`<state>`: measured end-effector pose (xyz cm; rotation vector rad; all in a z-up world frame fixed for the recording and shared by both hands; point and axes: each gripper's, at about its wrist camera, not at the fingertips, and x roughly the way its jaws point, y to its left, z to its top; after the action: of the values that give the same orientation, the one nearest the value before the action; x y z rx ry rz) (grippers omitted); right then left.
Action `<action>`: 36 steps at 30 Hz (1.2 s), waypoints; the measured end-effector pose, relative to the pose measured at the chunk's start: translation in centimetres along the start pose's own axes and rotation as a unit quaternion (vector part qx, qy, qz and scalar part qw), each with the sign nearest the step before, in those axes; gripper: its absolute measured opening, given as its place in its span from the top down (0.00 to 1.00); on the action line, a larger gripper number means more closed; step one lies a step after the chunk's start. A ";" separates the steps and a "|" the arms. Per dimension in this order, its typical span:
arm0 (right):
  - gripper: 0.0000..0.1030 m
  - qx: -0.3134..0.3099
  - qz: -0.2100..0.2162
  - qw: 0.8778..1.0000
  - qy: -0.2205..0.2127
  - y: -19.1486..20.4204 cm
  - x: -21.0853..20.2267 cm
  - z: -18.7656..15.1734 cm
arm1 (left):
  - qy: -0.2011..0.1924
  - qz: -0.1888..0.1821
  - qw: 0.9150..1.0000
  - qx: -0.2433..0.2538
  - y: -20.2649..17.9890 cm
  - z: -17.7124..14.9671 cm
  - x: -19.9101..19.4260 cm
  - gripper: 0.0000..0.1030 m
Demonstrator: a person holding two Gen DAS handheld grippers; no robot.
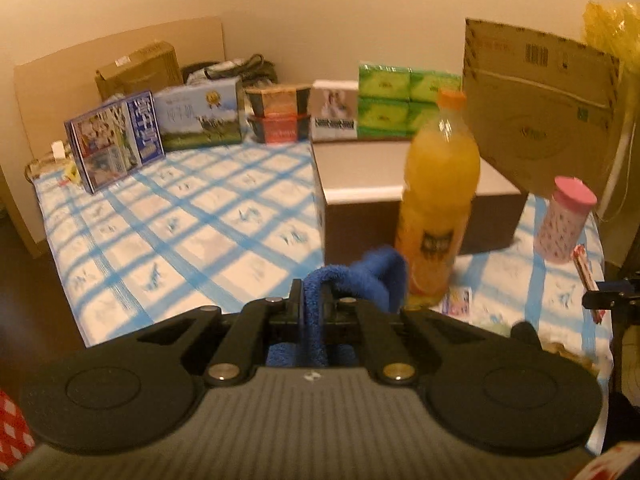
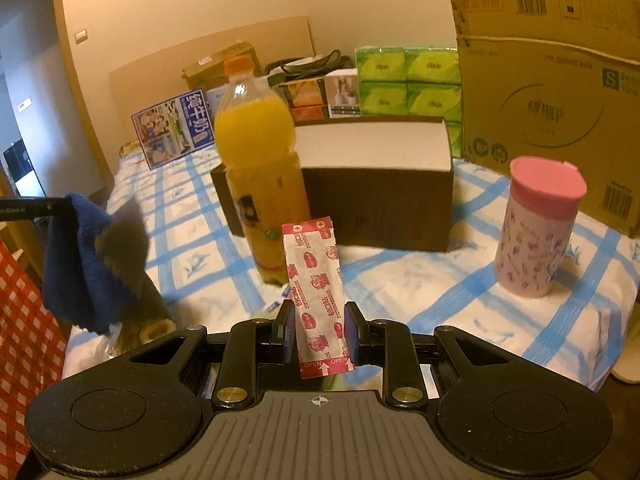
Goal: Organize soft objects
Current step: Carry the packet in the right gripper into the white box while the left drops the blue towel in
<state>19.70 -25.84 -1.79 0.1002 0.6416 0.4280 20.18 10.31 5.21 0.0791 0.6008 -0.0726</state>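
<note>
My left gripper (image 1: 314,300) is shut on a blue cloth (image 1: 360,280), which loops up between the fingers and droops to the right, above the blue-checked tablecloth. The same cloth (image 2: 86,264) hangs from the left gripper at the left of the right wrist view. My right gripper (image 2: 318,330) is shut on a red-and-white plaster packet (image 2: 318,292), held upright above the table. The packet's edge (image 1: 586,280) shows at the far right of the left wrist view.
An orange juice bottle (image 1: 438,204) stands before a brown box with a white lid (image 1: 384,172). A pink-lidded cup (image 2: 538,228) stands right of it. Cardboard carton (image 2: 560,92), green tissue packs (image 2: 408,80), milk cartons (image 1: 160,132) line the back. A furry object (image 2: 140,280) lies under the cloth.
</note>
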 end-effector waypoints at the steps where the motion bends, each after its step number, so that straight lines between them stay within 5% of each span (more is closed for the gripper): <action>1: 0.75 -0.001 0.001 1.000 -0.001 -0.3 -0.1 0.5 | -0.004 0.003 1.000 -0.002 0.2 0.5 -0.1 0.95; 10: 0.75 -0.004 0.013 1.000 -0.011 -3.0 1.2 6.6 | -0.034 -0.003 0.999 -0.032 1.6 5.8 0.9 0.95; 22: 0.75 0.020 0.039 0.999 -0.011 -5.7 7.8 15.7 | -0.084 -0.013 0.996 -0.017 0.3 15.2 6.1 0.95; 29: 0.75 0.023 0.027 0.999 -0.003 -7.6 12.9 18.7 | -0.101 -0.043 0.994 -0.021 -1.0 19.6 10.9 0.95; 36: 0.75 0.022 0.005 1.000 0.014 -9.5 17.7 20.0 | -0.078 -0.099 0.992 -0.026 -3.5 21.3 17.6 0.95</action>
<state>47.77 -26.27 2.22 0.1393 0.6788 0.4252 46.36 3.97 12.57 -0.0373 0.4520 -0.2535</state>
